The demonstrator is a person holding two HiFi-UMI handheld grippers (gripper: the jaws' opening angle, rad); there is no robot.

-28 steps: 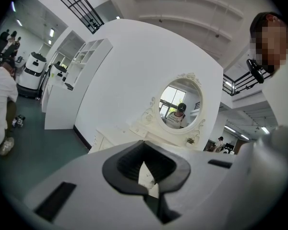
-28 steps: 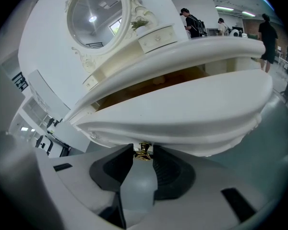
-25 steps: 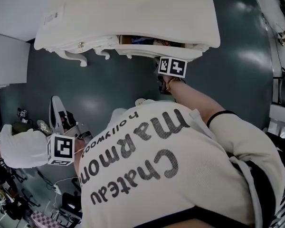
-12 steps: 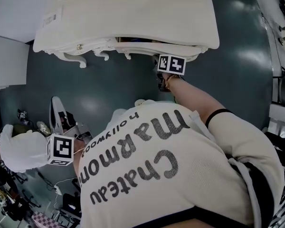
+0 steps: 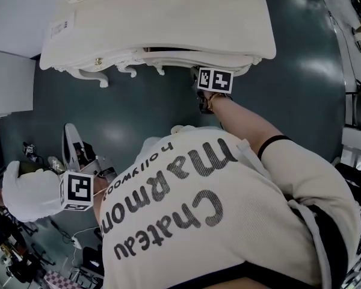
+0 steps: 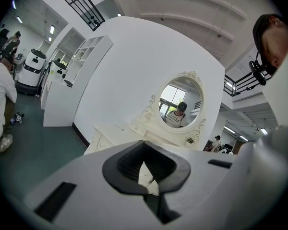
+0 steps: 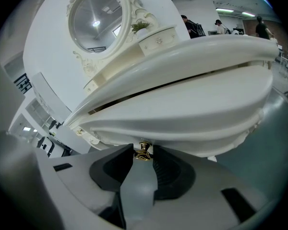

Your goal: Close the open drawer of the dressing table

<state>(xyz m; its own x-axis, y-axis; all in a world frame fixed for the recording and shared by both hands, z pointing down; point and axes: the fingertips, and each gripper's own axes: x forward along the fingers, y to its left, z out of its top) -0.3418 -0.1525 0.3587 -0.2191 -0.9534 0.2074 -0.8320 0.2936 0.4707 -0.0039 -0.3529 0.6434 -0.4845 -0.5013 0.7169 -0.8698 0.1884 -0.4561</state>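
Observation:
The cream dressing table (image 5: pixel 168 17) stands at the top of the head view. Its curved drawer front (image 5: pixel 192 58) sits almost flush under the tabletop, with only a dark slit left. My right gripper (image 5: pixel 200 72) reaches under the table edge. In the right gripper view the drawer front (image 7: pixel 182 109) fills the frame, and the right gripper (image 7: pixel 143 153) is shut on the small brass drawer knob (image 7: pixel 143 149). My left gripper (image 5: pixel 24 188) hangs far off at the lower left. Seen in its own view, the left gripper (image 6: pixel 146 164) is shut on nothing and faces the table's oval mirror (image 6: pixel 180 107).
The person's shirted torso (image 5: pixel 216 215) hides most of the floor near me. Dark gear and cables (image 5: pixel 78 152) lie on the green floor at the left. A white cabinet (image 5: pixel 6 77) stands left of the table. Another person (image 6: pixel 0 99) is at the far left.
The drawer has slid inward: its open gap with things showing inside has narrowed to a thin slit. My right gripper moved with it toward the table. The left gripper stayed put.

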